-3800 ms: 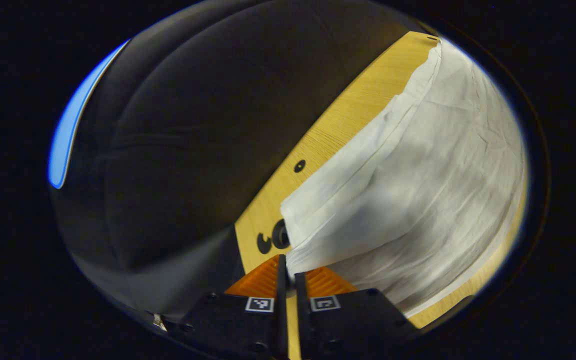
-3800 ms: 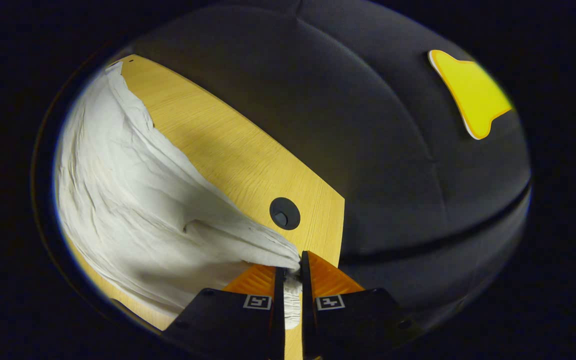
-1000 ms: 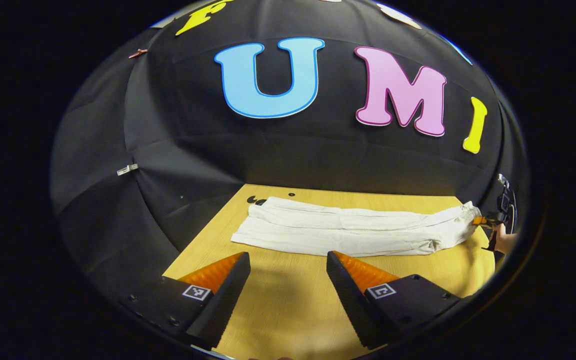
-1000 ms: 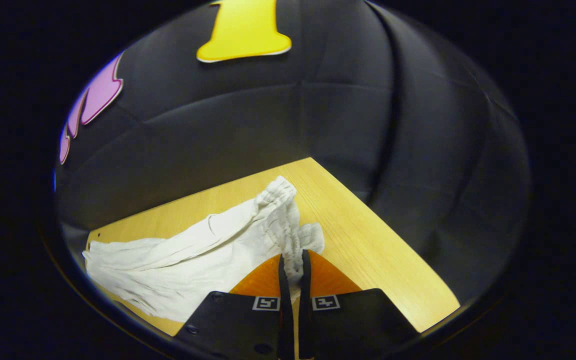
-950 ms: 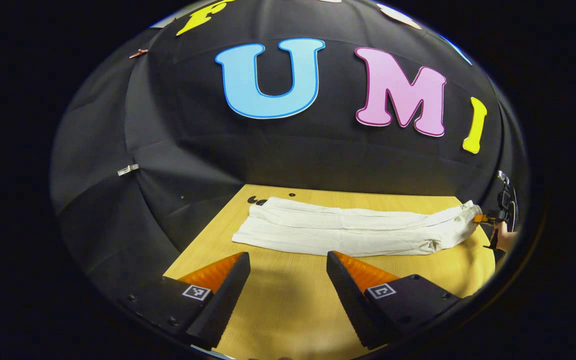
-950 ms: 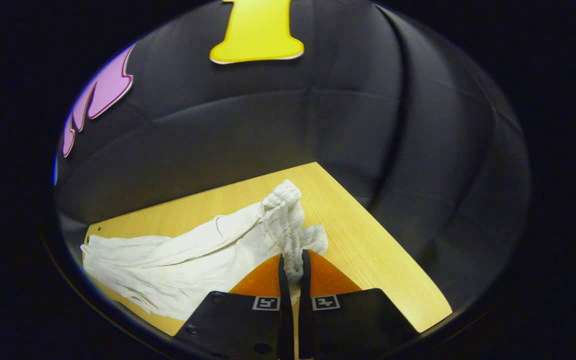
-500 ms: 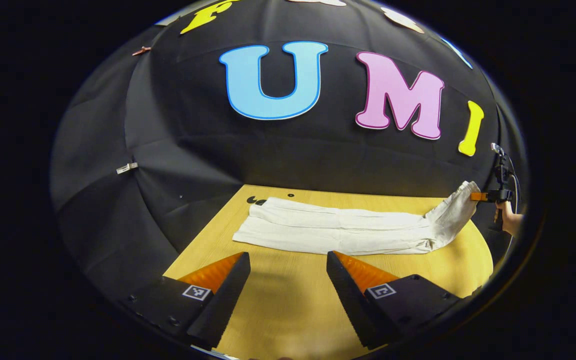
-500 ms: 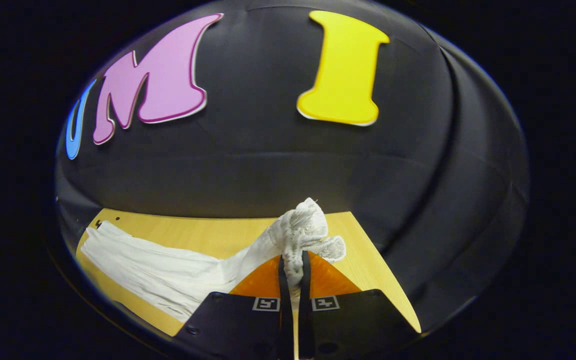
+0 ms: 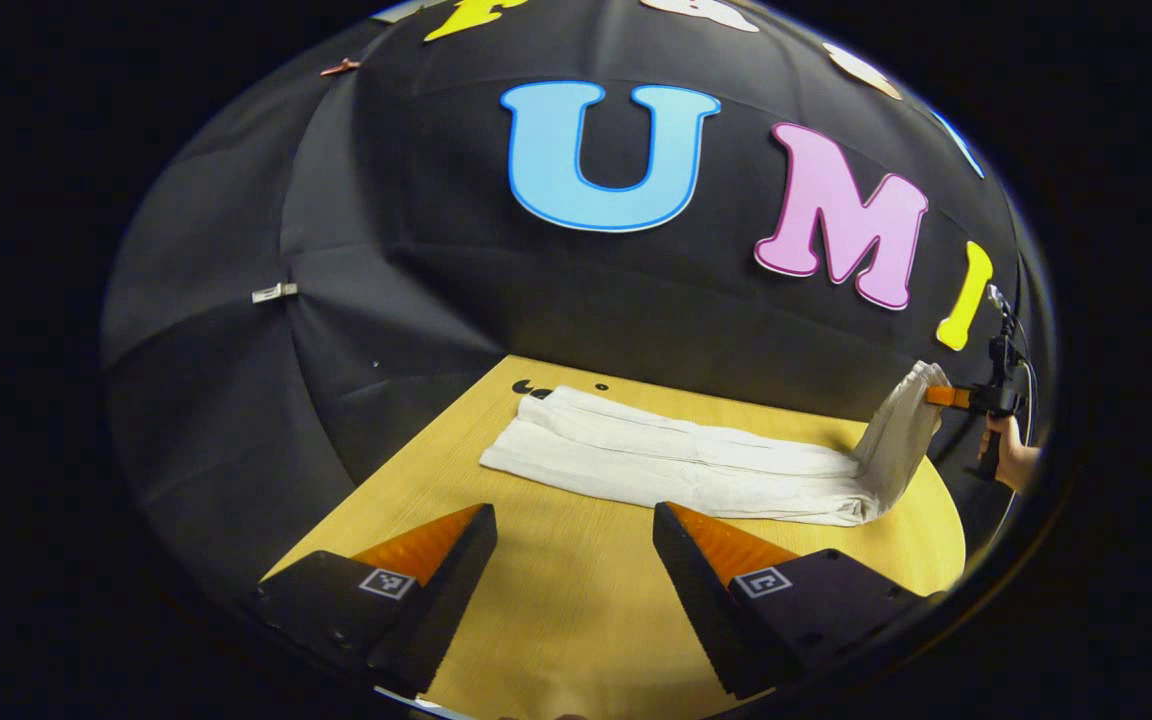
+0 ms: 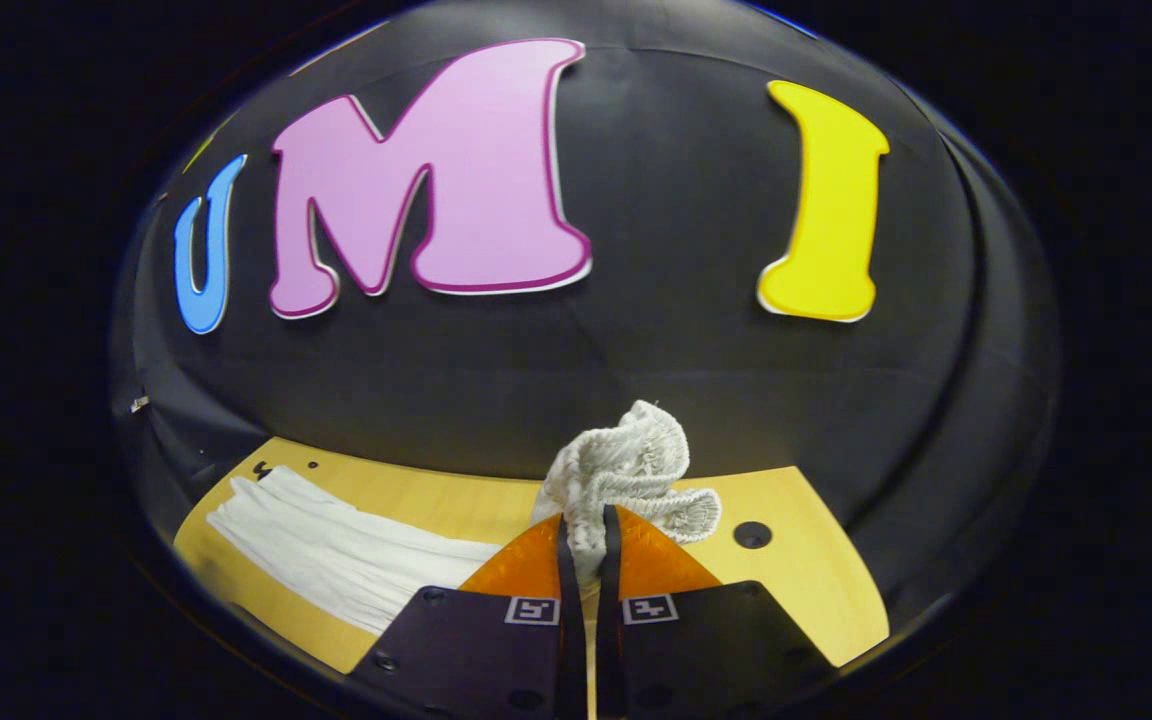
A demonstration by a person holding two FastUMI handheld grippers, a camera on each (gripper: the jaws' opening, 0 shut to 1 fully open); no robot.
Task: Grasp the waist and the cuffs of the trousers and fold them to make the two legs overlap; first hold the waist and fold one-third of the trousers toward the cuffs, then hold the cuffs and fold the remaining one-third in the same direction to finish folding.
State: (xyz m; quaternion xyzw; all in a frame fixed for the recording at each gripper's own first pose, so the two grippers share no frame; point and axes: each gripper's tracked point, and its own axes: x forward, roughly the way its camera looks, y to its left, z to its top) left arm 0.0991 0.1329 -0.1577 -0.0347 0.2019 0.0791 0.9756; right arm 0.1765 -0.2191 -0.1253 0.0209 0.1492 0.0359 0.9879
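White trousers (image 9: 676,465) lie lengthwise on the wooden table (image 9: 556,610), legs overlapped, cuffs at the far left (image 9: 536,430). My left gripper (image 9: 576,540) hangs open over the near table, well short of the cloth and holding nothing. In the left gripper view the right gripper (image 9: 946,397) holds the waist end (image 9: 901,435) lifted off the table at the right, a hand (image 9: 1011,462) behind it. In the right gripper view my right gripper (image 10: 581,535) is shut on the gathered elastic waist (image 10: 626,475), which bunches above the fingers; the legs (image 10: 336,550) trail left on the table.
A round black grommet (image 10: 752,534) sits in the table near the right end. Small dark holes (image 9: 534,388) mark the far left corner beside the cuffs. The black booth wall rises right behind the table's far edge (image 9: 696,400).
My left gripper let go of the cuffs and backed off, open. The right gripper has lifted the waist off the table, and it stands higher now than half a second ago.
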